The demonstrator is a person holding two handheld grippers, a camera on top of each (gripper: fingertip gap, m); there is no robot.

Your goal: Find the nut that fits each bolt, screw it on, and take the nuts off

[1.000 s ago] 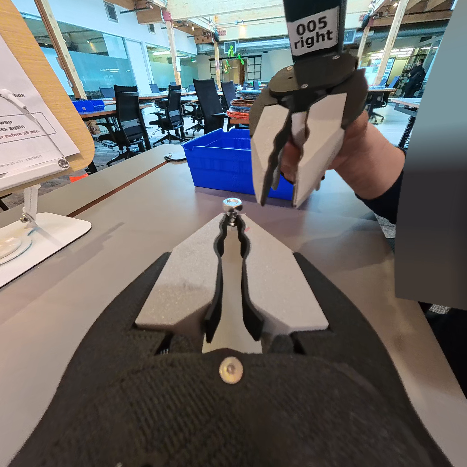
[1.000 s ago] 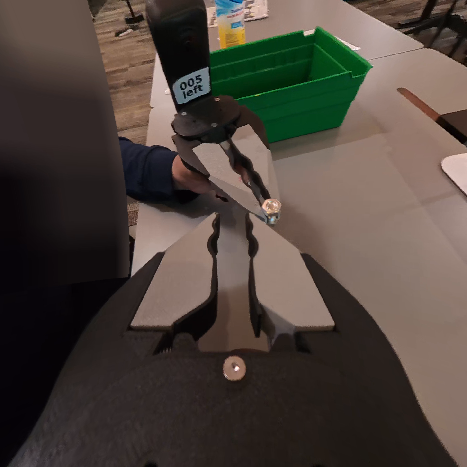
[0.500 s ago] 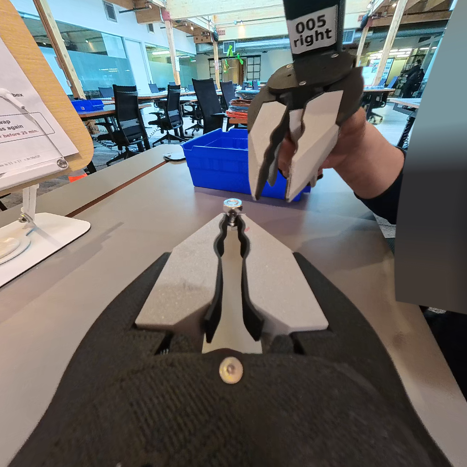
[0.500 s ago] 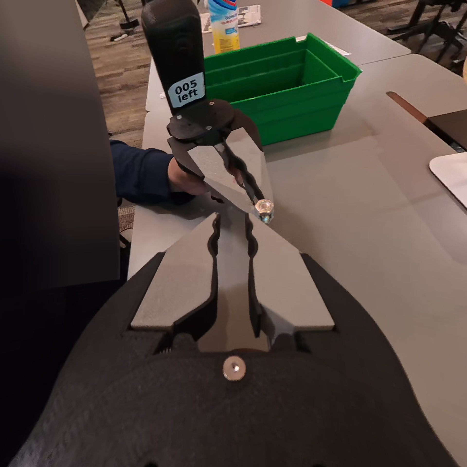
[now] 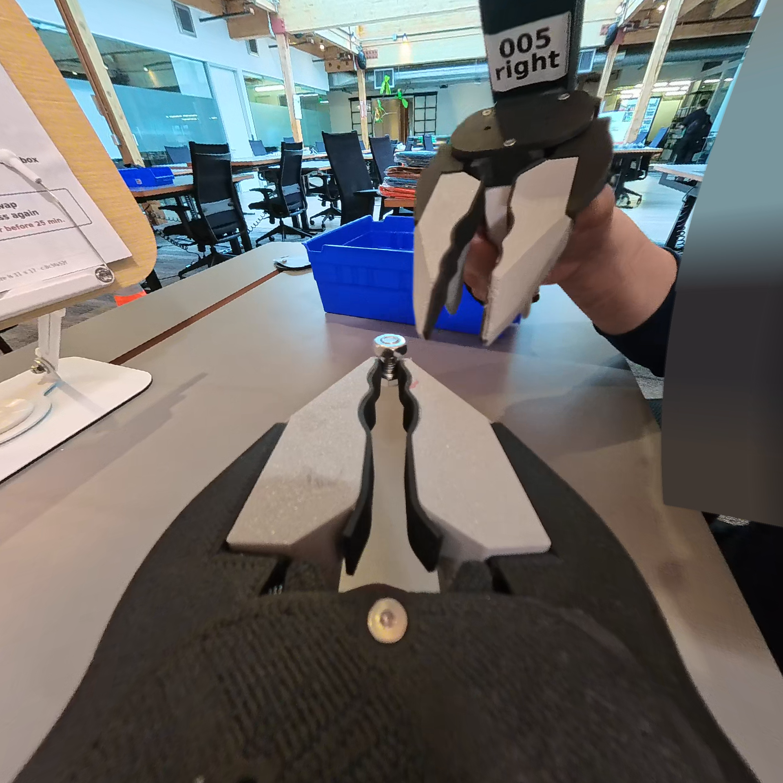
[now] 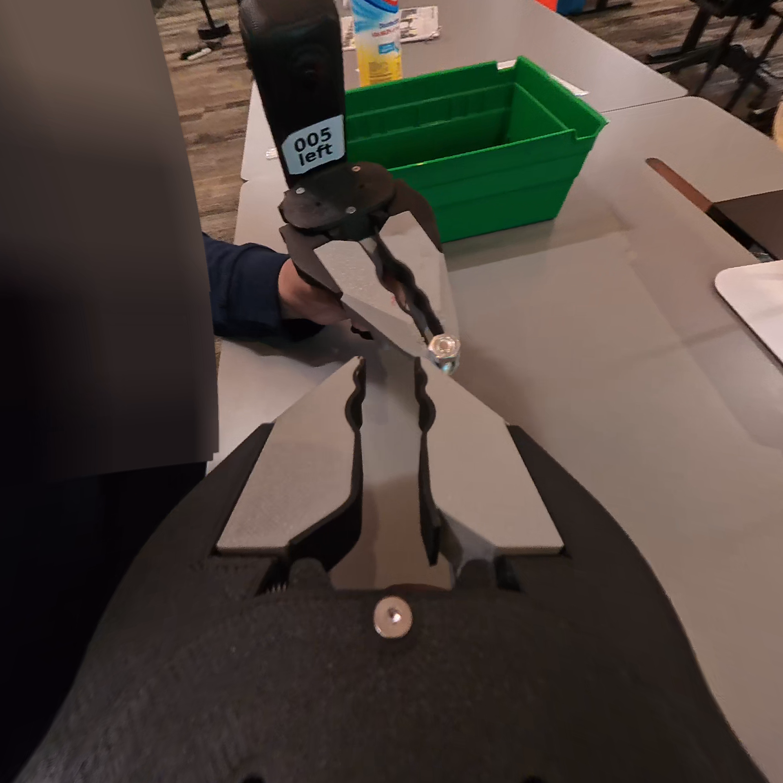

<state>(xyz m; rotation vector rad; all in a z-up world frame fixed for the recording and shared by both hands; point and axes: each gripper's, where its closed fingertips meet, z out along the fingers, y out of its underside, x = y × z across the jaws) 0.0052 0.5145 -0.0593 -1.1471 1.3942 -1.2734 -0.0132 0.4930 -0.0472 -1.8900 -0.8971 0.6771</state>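
Observation:
My left gripper point(image 5: 388, 375) is shut on a silver bolt point(image 5: 390, 345) and holds it upright above the grey table point(image 5: 237, 360), head on top. My right gripper point(image 5: 456, 337) is open and empty. It hangs point-down just beyond and to the right of the bolt head, a little above it. In the right wrist view my right gripper point(image 6: 387, 362) stands open, and the left gripper point(image 6: 426, 344) with the bolt point(image 6: 443, 348) sits just past its right fingertip point(image 6: 419, 366). No loose nut is in view.
A blue bin point(image 5: 360, 275) stands on the table behind the bolt. A green bin point(image 6: 487, 182) stands behind the left gripper, with a bottle point(image 6: 377, 42) beyond it. A stand with a paper sheet point(image 5: 46, 237) and a white base point(image 5: 76, 390) is at the left. Only a small space, under 4 cm, lies between the two pairs of fingers.
My right gripper has shifted slightly toward the bolt head, still open. My left gripper holds the bolt in about the same place.

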